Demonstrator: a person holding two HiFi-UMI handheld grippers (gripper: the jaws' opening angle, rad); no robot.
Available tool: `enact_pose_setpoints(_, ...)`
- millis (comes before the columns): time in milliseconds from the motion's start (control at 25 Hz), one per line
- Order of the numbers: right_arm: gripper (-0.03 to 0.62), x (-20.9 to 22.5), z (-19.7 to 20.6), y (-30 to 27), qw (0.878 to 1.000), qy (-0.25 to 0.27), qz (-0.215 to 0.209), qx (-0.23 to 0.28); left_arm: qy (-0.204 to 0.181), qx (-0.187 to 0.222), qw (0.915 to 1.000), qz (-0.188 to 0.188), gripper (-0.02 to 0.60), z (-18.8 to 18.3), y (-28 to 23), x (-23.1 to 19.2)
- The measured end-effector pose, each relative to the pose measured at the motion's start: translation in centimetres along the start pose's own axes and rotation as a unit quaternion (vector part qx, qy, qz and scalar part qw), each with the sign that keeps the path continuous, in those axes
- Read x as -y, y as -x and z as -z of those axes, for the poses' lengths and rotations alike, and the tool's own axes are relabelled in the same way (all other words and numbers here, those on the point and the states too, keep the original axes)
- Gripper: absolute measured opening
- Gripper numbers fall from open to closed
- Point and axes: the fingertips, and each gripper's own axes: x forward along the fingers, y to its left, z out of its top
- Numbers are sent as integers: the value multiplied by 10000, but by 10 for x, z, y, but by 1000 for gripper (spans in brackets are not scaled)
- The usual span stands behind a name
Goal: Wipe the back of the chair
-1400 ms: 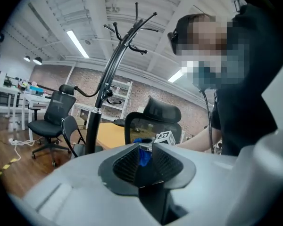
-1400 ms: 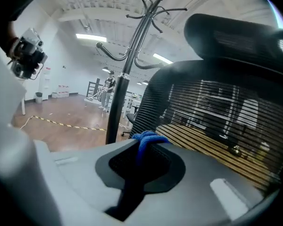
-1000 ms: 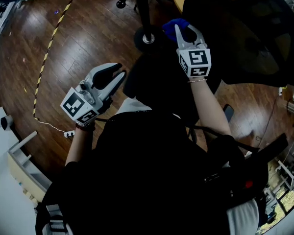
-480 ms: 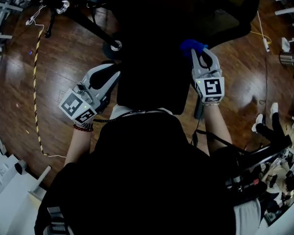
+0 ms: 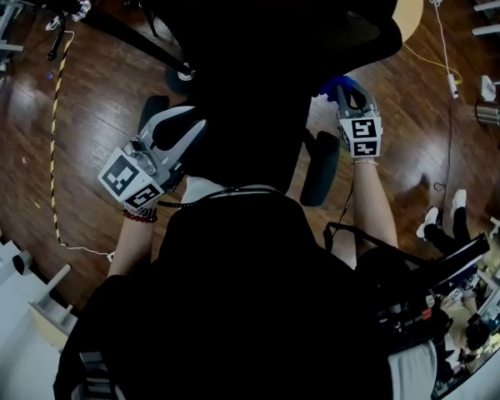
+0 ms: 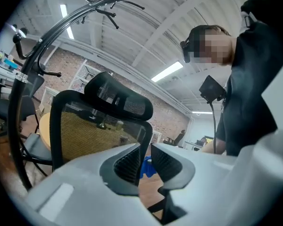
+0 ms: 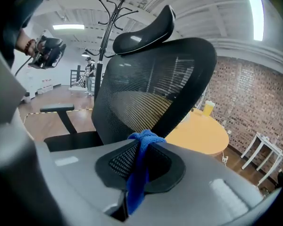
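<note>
— What is hard for us to make out?

— In the head view our own dark top (image 5: pixel 233 307) fills the lower half. The chair (image 5: pixel 300 32) is one black mass at upper centre, with its back barely distinct from its seat.

— And the fingers?

— Our right gripper (image 7: pixel 142 147) is clamped on the blue cloth (image 7: pixel 137 173), which bunches above the pads and hangs down between them. Seen from the head, the cloth sits just beside the right edge of the chair's back. Our left gripper (image 6: pixel 145 150) has its jaws a narrow slit apart with nothing pinched. The side of the chair's frame lines up with that slit, and we cannot tell whether it lies between the pads or beyond them.

— What room do we have?

— The back stands upright at the centre of both gripper views, with the headrest (image 7: pixel 144 34) on top. A round yellow table (image 7: pixel 203 131) is close behind it at right. An armrest (image 5: pixel 319 167) lies just below the right gripper. Bare wooden floor (image 5: pixel 92 132) opens at left.
</note>
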Motion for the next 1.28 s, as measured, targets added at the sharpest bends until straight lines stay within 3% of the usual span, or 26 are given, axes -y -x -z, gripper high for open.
enact_pose_setpoints(240, 28, -4, -6, -33, 9997, 254, -39, -5, 152, 120, 9977, -647, 67, 14, 20, -1)
enact_pose_setpoints(520, 28, -36, -29, -59, 9996, 258, -129, 19, 377, 296, 9943, -951, 66, 21, 45, -21)
enact_pose_setpoints(880, 28, -95, -66, -112, 9986, 423, -302, 29, 147, 219, 9972, -699, 66, 1, 66, -52)
enact_pose_setpoints(1080, 28, -137, -92, -143, 9984, 465, -314, 14, 492, 73, 9980, -383, 67, 8, 97, -77)
enact_pose_setpoints(1280, 28, -186, -114, -181, 9981, 456, -408, 57, 551, -152, 9984, -18, 67, 25, 114, -95)
